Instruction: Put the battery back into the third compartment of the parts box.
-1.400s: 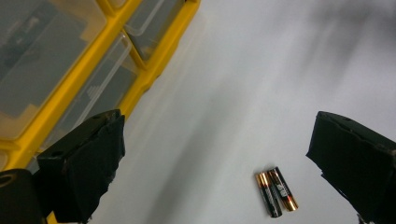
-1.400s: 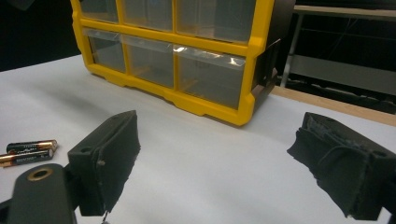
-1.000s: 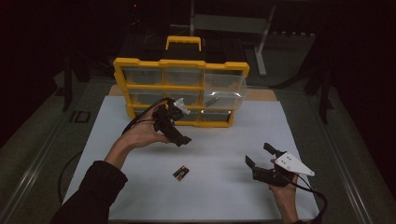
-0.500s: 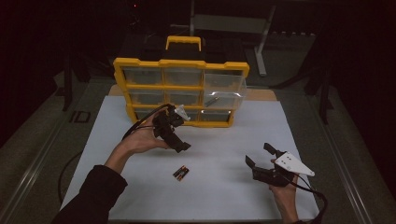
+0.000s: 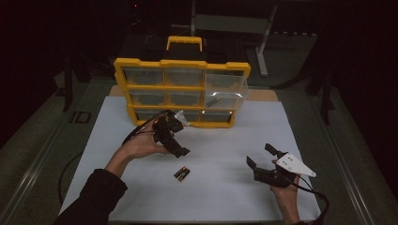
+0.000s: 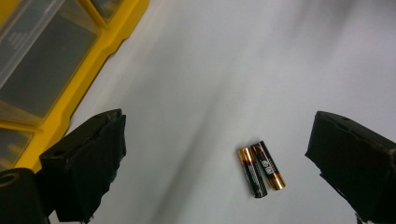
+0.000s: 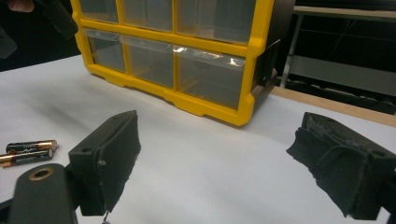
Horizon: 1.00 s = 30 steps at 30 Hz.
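Right gripper (image 5: pixel 263 156) low at the right of the frame, jaws wide apart, holding nothing. Two batteries (image 5: pixel 181 174) flat on the white worktop (image 5: pixel 225 140), side by side. Just above them, left gripper (image 5: pixel 176 146), spread wide, empty. Farther up, yellow drawer box (image 5: pixel 181 89).

The room lay dark beyond the worktop (image 5: pixel 220 197), whose white sheet caught what light there was (a wooden edge (image 5: pixel 263 95) showed at its far side). A grey metal frame (image 5: pixel 263 42) stood behind, its legs and crossbar barely visible against black surroundings.
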### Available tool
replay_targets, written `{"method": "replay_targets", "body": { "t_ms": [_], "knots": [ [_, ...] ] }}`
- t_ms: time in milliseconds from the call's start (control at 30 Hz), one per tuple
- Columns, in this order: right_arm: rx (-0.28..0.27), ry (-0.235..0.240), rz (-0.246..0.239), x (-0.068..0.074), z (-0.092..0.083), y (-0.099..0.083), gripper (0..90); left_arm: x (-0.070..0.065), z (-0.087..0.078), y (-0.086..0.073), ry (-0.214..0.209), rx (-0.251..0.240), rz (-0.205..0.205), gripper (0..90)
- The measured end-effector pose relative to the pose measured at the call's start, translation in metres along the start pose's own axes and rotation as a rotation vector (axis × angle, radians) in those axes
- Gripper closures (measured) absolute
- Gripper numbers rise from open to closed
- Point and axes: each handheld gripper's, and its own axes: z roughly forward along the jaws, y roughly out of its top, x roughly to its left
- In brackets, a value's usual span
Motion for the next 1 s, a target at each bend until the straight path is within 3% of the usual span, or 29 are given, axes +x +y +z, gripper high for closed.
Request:
{"method": "replay_targets", "body": {
  "t_ms": [1000],
  "knots": [
    [0.002,0.000,-0.002,0.000,0.000,0.000,13.5,-0.006,0.025,-0.021,-0.012,0.059,0.002,5.9]
  ]
}}
